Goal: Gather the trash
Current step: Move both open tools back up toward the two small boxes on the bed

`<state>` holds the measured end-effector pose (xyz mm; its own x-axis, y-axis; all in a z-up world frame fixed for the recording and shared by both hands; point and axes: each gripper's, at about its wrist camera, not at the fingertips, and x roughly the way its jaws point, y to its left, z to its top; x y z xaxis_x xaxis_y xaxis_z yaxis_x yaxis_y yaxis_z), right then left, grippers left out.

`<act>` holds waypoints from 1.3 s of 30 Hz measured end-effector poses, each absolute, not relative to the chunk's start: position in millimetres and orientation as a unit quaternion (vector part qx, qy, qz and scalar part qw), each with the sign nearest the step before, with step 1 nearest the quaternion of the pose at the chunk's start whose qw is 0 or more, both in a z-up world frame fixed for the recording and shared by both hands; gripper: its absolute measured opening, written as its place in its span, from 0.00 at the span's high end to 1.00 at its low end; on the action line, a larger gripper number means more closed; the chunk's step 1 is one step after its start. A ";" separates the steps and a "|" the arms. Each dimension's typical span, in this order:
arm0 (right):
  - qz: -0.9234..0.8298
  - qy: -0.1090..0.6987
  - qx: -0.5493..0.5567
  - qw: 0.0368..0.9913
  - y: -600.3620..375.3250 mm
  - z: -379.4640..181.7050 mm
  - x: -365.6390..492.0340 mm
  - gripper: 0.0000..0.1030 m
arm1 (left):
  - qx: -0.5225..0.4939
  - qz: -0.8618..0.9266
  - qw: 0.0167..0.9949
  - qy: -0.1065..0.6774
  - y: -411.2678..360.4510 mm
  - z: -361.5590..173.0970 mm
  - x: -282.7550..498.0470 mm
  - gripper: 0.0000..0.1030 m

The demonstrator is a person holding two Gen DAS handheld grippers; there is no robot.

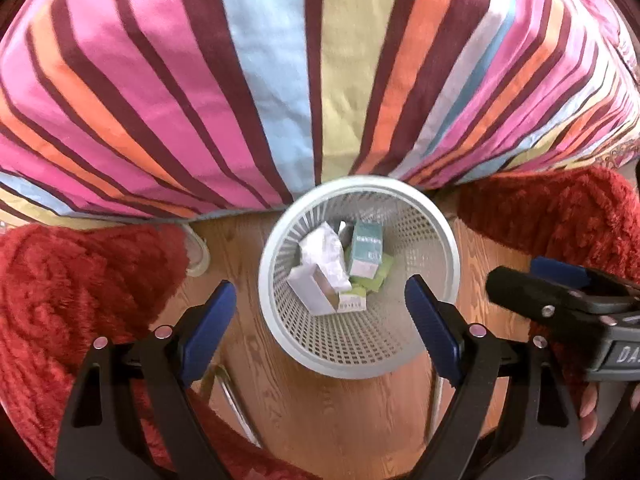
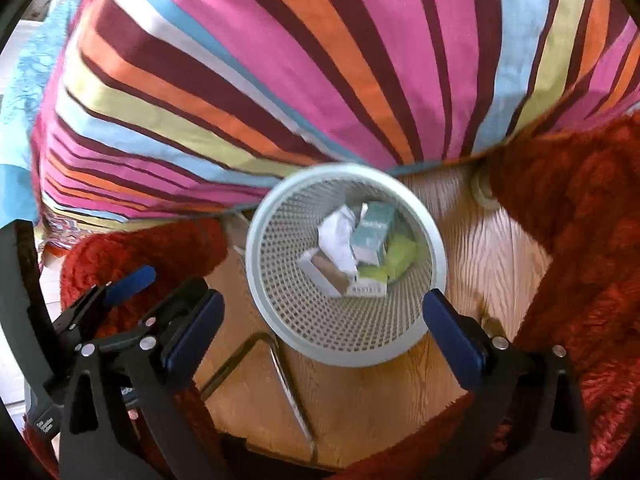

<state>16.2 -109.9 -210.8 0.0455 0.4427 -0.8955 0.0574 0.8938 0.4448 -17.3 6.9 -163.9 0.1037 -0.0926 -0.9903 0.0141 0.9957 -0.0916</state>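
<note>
Trash [image 1: 334, 268] lies at the bottom of the white mesh basket [image 1: 436, 220] on the wood floor, beside the striped bedcover [image 1: 240, 80]; left gripper [image 1: 320, 320] and right gripper [image 2: 324, 328] hang over it, jaws spread and empty, presumably so that nothing snags.

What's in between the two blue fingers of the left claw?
Nothing is held. In the left wrist view, the open left claw frames the white mesh plastic wastebasket standing on the wooden floor below, with small cardboard boxes and crumpled paper inside.
</note>
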 end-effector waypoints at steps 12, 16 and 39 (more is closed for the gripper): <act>0.149 0.525 0.168 0.821 -128.4 -123.2 31.9 0.08 | -0.015 -0.019 0.841 0.541 20.5 -79.6 -7.4 0.18; 0.144 0.465 0.129 0.864 -129.8 -100.1 41.5 0.08 | -0.007 -0.017 0.860 0.510 21.2 -58.7 7.9 0.18; 0.128 0.381 0.111 0.909 -148.8 -54.0 142.6 0.08 | -0.028 -0.024 0.898 0.439 24.5 -4.5 133.2 0.12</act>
<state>142.6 -148.8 -54.0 0.6766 0.3181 -0.6641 -0.1482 0.9422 0.3004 133.2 24.5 -4.5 0.6134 -0.0673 -0.7869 0.0190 0.9973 -0.0705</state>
